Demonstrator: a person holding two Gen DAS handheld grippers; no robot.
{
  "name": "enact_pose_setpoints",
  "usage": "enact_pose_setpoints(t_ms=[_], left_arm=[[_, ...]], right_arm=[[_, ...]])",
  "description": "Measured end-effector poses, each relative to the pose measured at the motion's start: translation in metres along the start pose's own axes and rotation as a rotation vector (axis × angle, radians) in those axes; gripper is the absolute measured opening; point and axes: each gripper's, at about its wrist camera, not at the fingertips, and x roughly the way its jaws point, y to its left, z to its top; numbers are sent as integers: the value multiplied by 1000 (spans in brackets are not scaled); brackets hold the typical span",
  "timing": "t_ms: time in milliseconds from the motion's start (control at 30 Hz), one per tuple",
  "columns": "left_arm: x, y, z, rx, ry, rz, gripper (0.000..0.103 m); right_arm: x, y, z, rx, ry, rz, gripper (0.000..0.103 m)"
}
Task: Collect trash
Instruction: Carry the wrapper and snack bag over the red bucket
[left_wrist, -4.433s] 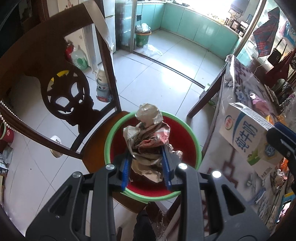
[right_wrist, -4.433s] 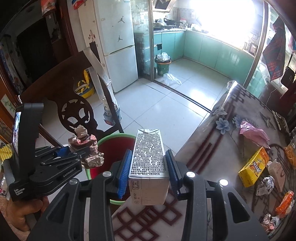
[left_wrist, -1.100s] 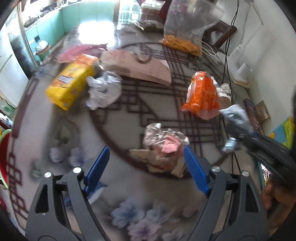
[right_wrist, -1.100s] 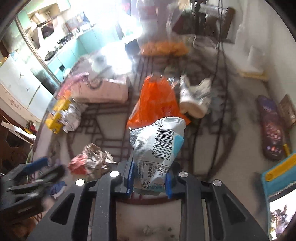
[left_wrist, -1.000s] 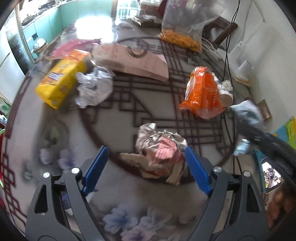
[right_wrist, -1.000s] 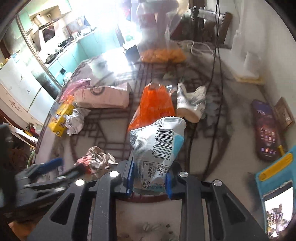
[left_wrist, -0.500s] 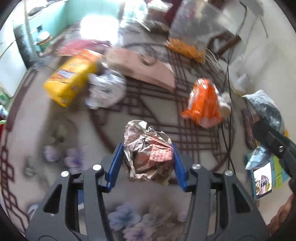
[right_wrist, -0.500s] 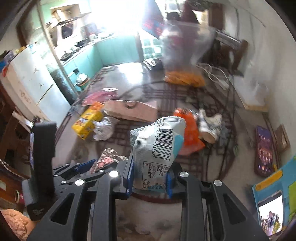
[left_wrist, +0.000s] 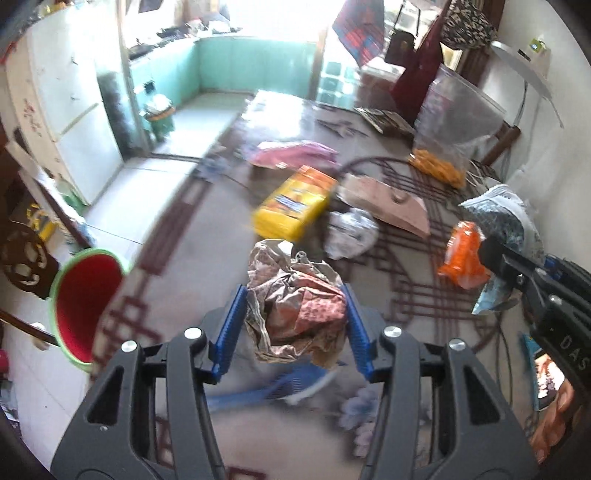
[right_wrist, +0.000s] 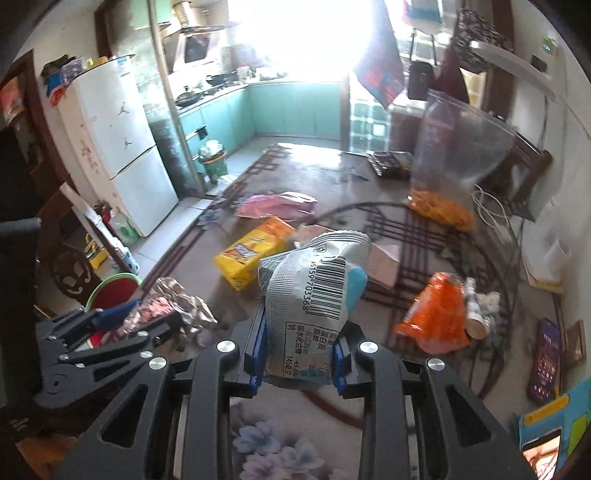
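My left gripper (left_wrist: 293, 325) is shut on a crumpled brown and pink paper wad (left_wrist: 295, 310), held above the table (left_wrist: 207, 236). In the right wrist view that wad (right_wrist: 170, 306) sits at the lower left, in the left gripper. My right gripper (right_wrist: 299, 354) is shut on a silver snack bag (right_wrist: 314, 291) with a barcode and a blue patch. The same snack bag (left_wrist: 502, 225) shows at the right of the left wrist view. A red bin with a green rim (left_wrist: 83, 299) stands beside the table at the left, and the bin (right_wrist: 114, 290) also appears in the right wrist view.
On the table lie a yellow box (left_wrist: 293, 206), a pink box (left_wrist: 388, 206), a silver foil wad (left_wrist: 351, 232), an orange wrapper (right_wrist: 432, 314), a pink bag (right_wrist: 277, 205) and a clear bag of orange snacks (right_wrist: 450, 173). Phones (right_wrist: 545, 354) lie at the right. A carved chair (left_wrist: 26, 258) stands behind the bin.
My left gripper shut on the paper wad and lifted it off the table. Both grippers rose and swung left, bringing the red bin and kitchen floor into view.
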Motion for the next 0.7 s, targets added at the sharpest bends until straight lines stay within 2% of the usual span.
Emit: enact_pose_setpoints(t_ms=[233,700], left_arm=[[-13,30,0,-6,-21,38,50],[-27,78,9,4,-74,52,50]], right_arm=[[9,26,4,-28,11,14,28],[23,86,17,-70,20,15,29]])
